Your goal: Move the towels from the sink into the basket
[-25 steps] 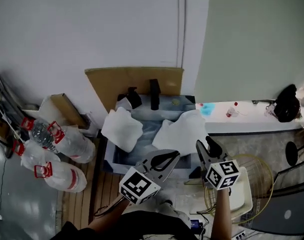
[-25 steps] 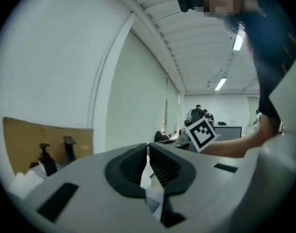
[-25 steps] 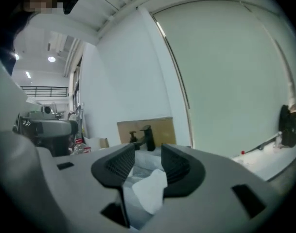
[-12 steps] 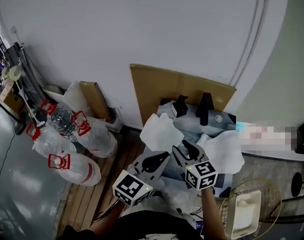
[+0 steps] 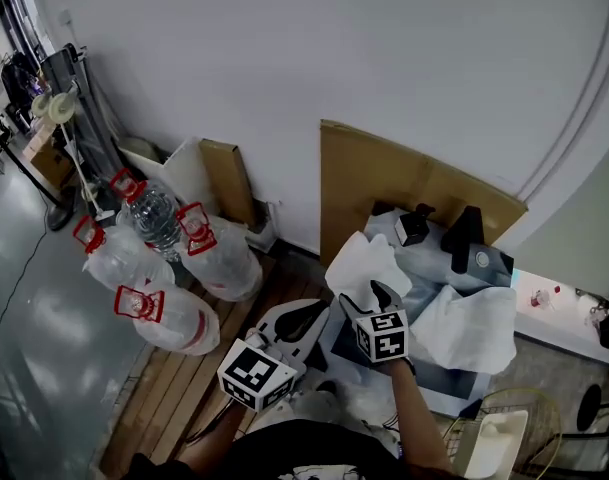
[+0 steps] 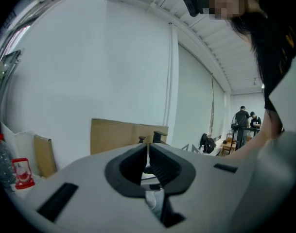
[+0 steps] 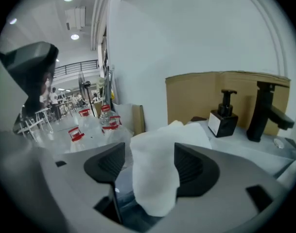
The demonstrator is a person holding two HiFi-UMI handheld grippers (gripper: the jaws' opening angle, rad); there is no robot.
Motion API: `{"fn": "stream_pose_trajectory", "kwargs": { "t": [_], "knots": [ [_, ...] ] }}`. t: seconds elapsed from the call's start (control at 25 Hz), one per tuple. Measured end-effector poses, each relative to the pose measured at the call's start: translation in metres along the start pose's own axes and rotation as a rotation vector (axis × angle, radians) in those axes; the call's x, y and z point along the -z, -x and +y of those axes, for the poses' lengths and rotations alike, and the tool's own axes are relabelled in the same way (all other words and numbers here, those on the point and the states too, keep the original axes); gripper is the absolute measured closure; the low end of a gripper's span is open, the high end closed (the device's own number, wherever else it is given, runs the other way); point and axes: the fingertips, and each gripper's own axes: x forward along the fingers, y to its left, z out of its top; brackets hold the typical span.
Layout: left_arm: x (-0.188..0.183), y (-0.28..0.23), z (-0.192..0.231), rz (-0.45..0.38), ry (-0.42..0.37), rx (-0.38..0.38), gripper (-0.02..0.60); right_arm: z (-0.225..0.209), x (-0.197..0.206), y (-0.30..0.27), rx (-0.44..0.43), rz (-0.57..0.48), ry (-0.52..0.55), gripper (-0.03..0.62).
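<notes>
The sink (image 5: 436, 264) sits against a white wall (image 5: 284, 58). Your right gripper (image 5: 369, 296) tilts down, its jaws just opened around a towel (image 5: 362, 266). Your left gripper (image 5: 306, 320) is clenched, empty.

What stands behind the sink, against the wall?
A brown cardboard sheet stands against the white wall behind the sink. The black faucet and soap dispenser cover parts of its lower edge; anything behind the cardboard is hidden.

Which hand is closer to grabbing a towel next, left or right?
Right. The right gripper has just been opening its jaws, with the white towel between them, not yet pinched. The left gripper is shut and grips nothing.
</notes>
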Motion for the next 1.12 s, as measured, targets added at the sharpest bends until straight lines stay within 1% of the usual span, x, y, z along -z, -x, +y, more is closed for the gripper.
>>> {"fn": "stream_pose_trajectory", "kwargs": {
  "t": [0.12, 0.24, 0.28, 0.32, 0.4, 0.56, 0.64, 0.76, 0.96, 1.12],
  "knots": [
    [0.005, 0.006, 0.013, 0.006, 0.009, -0.026, 0.574, -0.005, 0.018, -0.026, 0.061, 0.08, 0.026, 0.286],
    [0.007, 0.008, 0.022, 0.007, 0.022, -0.048, 0.574, -0.01, 0.029, -0.041, 0.129, 0.141, 0.123, 0.29],
    [0.008, 0.009, 0.024, 0.009, 0.025, -0.053, 0.574, -0.013, 0.031, -0.043, 0.155, 0.15, 0.15, 0.339],
    [0.008, 0.009, 0.026, 0.011, 0.025, -0.056, 0.574, -0.016, 0.031, -0.044, 0.174, 0.151, 0.164, 0.374],
    [0.009, 0.009, 0.026, 0.011, 0.027, -0.052, 0.574, -0.019, 0.032, -0.044, 0.191, 0.146, 0.159, 0.396],
    [0.008, 0.004, 0.025, 0.008, 0.03, -0.034, 0.574, -0.022, 0.028, -0.04, 0.2, 0.149, 0.156, 0.475],
    [0.007, 0.0, 0.022, 0.006, 0.03, -0.02, 0.574, -0.025, 0.021, -0.031, 0.211, 0.119, 0.136, 0.491],
    [0.008, -0.006, 0.016, 0.01, 0.021, 0.005, 0.574, -0.031, 0.001, -0.008, 0.229, 0.032, 0.066, 0.499],
    [0.003, -0.026, -0.006, 0.013, -0.002, 0.063, 0.574, -0.038, -0.025, 0.045, 0.182, -0.057, -0.036, 0.508],
    [-0.007, -0.045, -0.037, -0.002, -0.025, 0.123, 0.574, -0.047, -0.035, 0.094, 0.167, -0.116, -0.083, 0.51]
  ]
}}
